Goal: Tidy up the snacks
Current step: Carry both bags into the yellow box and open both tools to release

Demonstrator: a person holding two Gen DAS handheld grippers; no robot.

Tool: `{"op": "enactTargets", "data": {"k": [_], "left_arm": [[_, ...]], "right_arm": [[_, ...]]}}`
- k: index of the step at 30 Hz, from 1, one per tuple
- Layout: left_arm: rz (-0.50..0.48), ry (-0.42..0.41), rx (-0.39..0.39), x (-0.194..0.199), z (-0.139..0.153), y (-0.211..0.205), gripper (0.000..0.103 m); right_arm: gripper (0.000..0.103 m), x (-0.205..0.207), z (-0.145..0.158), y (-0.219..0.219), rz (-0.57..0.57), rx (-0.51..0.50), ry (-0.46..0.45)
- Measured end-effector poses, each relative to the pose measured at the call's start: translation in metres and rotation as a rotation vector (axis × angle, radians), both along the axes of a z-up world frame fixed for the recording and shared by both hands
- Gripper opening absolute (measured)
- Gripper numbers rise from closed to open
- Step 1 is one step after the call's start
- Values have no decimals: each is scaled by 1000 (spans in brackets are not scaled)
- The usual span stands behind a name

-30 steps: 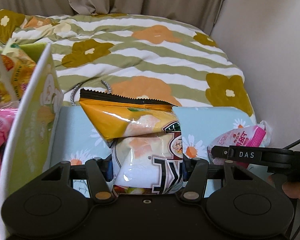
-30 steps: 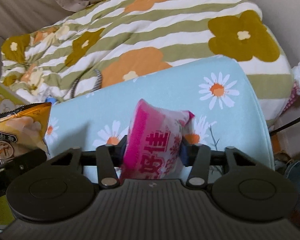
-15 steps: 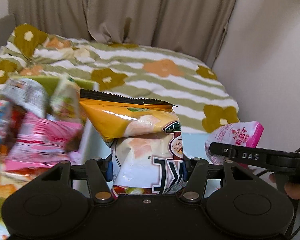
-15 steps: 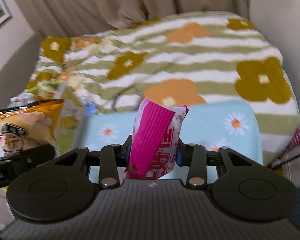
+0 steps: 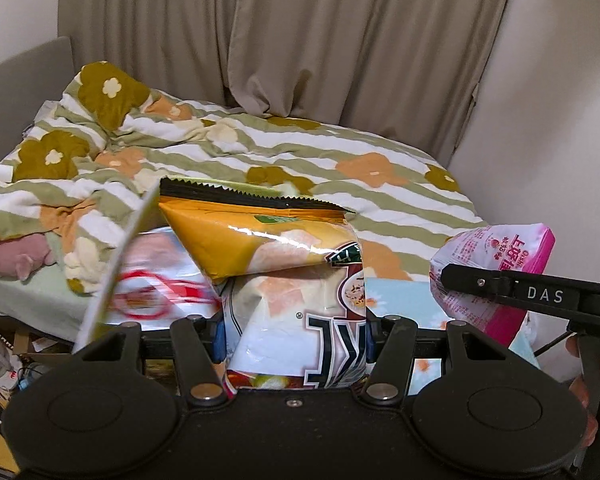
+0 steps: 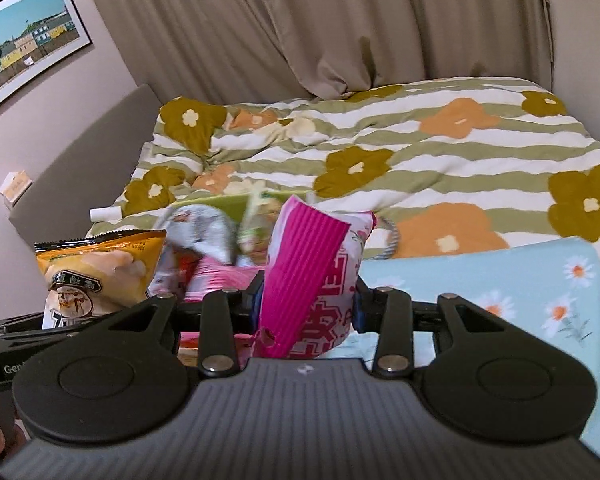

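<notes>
My left hand-held gripper [image 5: 296, 344] pinches the orange chip bag [image 5: 276, 264] above the bed [image 5: 380, 168]; my right hand-held gripper [image 6: 306, 312] pinches the pink snack pack [image 6: 312, 272], right of the blurred snack pile [image 6: 204, 236].

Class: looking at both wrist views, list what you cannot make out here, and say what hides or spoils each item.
- Snack pile, right wrist view: motion-blurred, packets unreadable.
- Red-and-white packet, left wrist view: blurred, label unreadable.
- Yellow chip bag: bottom hidden behind the left gripper.
- Pink snack packet: lower end hidden behind the right gripper.
</notes>
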State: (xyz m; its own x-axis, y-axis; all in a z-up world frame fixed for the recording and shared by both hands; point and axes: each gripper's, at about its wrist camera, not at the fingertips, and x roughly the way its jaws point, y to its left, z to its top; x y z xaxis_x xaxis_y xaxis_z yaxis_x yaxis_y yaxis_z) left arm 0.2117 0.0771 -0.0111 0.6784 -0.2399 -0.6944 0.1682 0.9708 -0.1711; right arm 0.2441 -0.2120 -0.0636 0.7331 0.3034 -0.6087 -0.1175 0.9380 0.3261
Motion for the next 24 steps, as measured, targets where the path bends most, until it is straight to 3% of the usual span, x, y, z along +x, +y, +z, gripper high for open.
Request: {"op": "enactTargets", "data": {"k": [9,11,12,13,20,24], "left_arm": [[-63,10,-23,4,-4,75,61],[-78,12,-25,5,-5,83,61],[-86,13,-27,4,-6,86,61],[-96,18,-28,4,-8,87,62],[-137,71,-45,3,-27,89,62],[-169,63,-37,6,-22,82,62]], "right_arm": [[58,-4,-1,92,-49,-38,14],[71,0,-2,103,-82,-64,4],[92,2,-3,107,-91,-78,6],[103,1,-6,109,-99,-82,6],[103,-5,-25,103,-144,-58,44],[103,-13,-27,94,-164,-21,52]]}}
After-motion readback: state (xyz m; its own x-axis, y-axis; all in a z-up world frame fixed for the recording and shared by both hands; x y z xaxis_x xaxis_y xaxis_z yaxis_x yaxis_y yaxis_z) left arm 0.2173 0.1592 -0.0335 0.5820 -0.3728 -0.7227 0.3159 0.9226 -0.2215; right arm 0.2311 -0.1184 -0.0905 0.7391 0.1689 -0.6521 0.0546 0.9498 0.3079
